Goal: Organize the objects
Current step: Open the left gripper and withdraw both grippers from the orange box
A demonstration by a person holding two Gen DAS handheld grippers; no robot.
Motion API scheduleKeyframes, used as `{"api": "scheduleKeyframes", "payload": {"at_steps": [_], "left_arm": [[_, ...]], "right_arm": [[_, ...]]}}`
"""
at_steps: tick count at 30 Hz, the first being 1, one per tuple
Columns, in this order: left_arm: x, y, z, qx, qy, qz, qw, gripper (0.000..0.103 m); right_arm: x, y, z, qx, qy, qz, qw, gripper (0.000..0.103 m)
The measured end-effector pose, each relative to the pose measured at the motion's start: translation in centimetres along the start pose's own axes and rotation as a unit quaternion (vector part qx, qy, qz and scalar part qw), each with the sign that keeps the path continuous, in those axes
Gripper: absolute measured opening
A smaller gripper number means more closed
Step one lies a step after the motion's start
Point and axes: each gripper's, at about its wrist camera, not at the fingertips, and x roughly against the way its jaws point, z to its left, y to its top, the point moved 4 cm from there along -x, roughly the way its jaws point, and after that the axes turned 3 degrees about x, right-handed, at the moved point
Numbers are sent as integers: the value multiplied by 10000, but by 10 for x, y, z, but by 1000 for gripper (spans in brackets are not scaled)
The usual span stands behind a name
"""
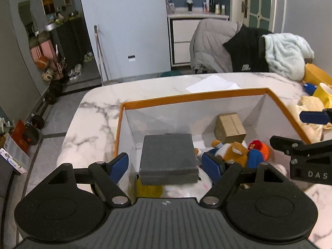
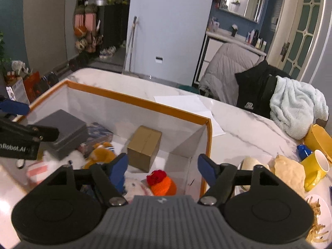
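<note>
Under the grey box (image 1: 169, 157), mostly hidden: a white soft toy and something yellow, too covered to identify. At 3 o'clock of it, a jumble of plush toys (image 1: 234, 152), blue, tan and orange, outlines hard to separate. At 1 o'clock, a small cardboard carton (image 1: 229, 127), tilted against the far wall of the orange-rimmed box (image 1: 195, 98). In the right wrist view, partly hidden behind the grey box, a blue printed packet (image 2: 99, 132), print unreadable.

Left gripper (image 1: 167, 165): jaws spread wide, flanking the grey box without touching it, nothing grasped. Right gripper (image 2: 162, 167): jaws likewise released, poised over an orange knitted hat (image 2: 162, 182) with red pompom.

White marble worktop (image 1: 95, 122) with grey veins; a sheet of paper (image 1: 213, 84) at 12 o'clock beyond the box. At 3 o'clock in the right view, a yellow mug (image 2: 316, 170) and a plate of fries (image 2: 320, 220), cut off by the edge. Coats (image 1: 220, 45) and a pale fleece draped behind; a vanity counter and glazed door at the back.
</note>
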Motion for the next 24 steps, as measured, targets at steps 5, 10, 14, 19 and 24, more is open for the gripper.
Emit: {"api": "scheduleKeyframes", "payload": {"at_steps": [5, 10, 14, 19, 24], "left_arm": [[27, -18, 2, 163, -54, -247, 9995, 92], [47, -40, -1, 182, -11, -405, 9990, 92], [62, -63, -4, 169, 101, -547, 9983, 92], [69, -89, -8, 221, -32, -450, 9987, 92], [67, -103, -14, 169, -55, -369, 9992, 92]], "right_arm": [[34, -16, 9, -38, 96, -262, 9996, 81], [60, -41, 22, -142, 116, -434, 9989, 83], [76, -64, 30, -438, 247, -514, 9974, 85], [93, -92, 39, -623, 348, -563, 9959, 87], [101, -111, 43, -695, 303, -554, 9956, 89]]}}
